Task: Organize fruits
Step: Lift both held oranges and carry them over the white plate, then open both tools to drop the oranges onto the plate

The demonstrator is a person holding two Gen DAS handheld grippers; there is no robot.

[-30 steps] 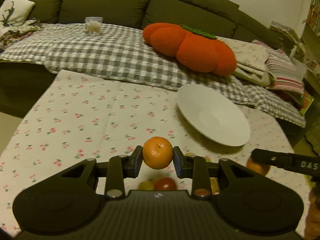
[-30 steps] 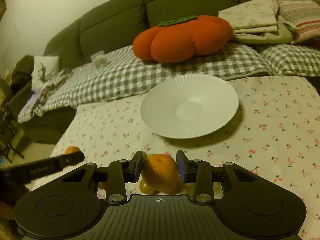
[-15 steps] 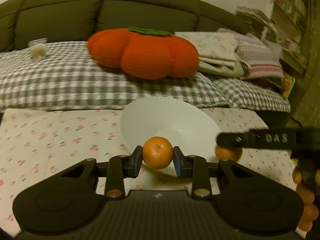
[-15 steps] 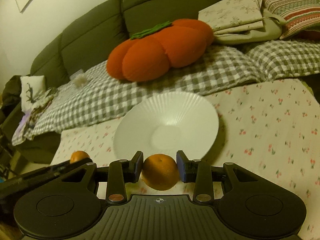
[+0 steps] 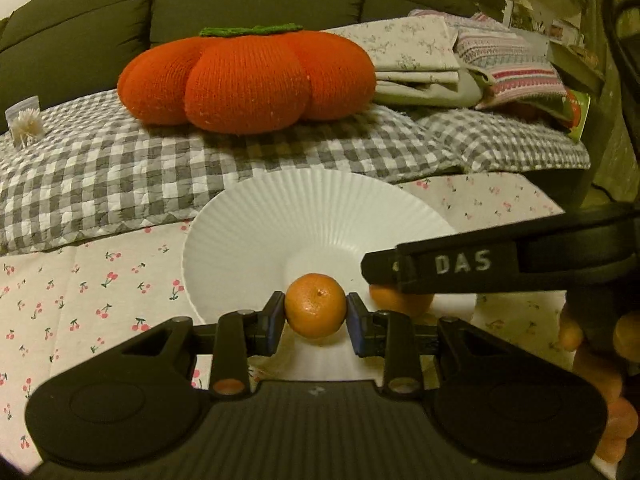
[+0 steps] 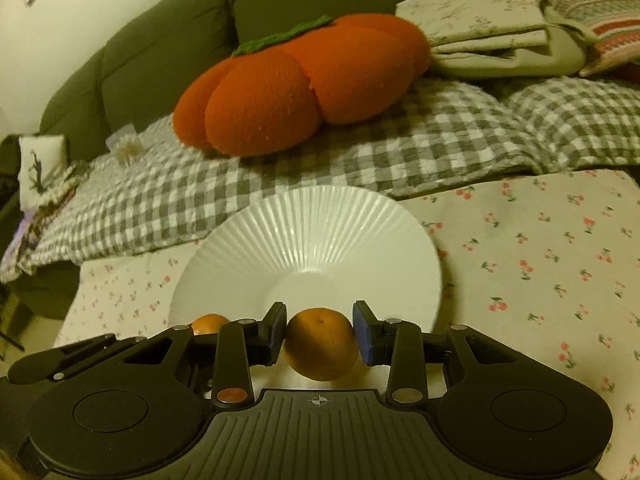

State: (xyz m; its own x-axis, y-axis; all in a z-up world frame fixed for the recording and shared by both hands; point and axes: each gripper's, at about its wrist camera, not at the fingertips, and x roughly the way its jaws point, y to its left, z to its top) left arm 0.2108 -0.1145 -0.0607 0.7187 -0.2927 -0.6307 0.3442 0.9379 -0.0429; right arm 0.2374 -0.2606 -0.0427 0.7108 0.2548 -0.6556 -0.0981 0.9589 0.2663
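Observation:
My left gripper (image 5: pixel 316 313) is shut on a small mandarin (image 5: pixel 315 305), held over the near part of a white ribbed plate (image 5: pixel 280 220). My right gripper (image 6: pixel 320 330) is shut on a larger mandarin (image 6: pixel 321 344), also over the near rim of the same plate (image 6: pixel 304 232). In the left wrist view the right gripper's black finger marked DAS (image 5: pixel 460 266) crosses from the right, with its mandarin (image 5: pixel 400 300) partly hidden under it. In the right wrist view the left gripper's finger (image 6: pixel 72 354) and its mandarin (image 6: pixel 208 323) show at lower left.
The plate stands on a cherry-print tablecloth (image 6: pixel 540 272) at the table's far edge. Behind it lies a sofa with a grey checked blanket (image 5: pixel 140 168), an orange pumpkin cushion (image 5: pixel 248 80) and folded linen (image 5: pixel 420 52). A hand's fingers (image 5: pixel 600 380) show at the right edge.
Both grippers have moved toward the plate with their mandarins and now hang over its near part. The left view has swung right and rolled level.

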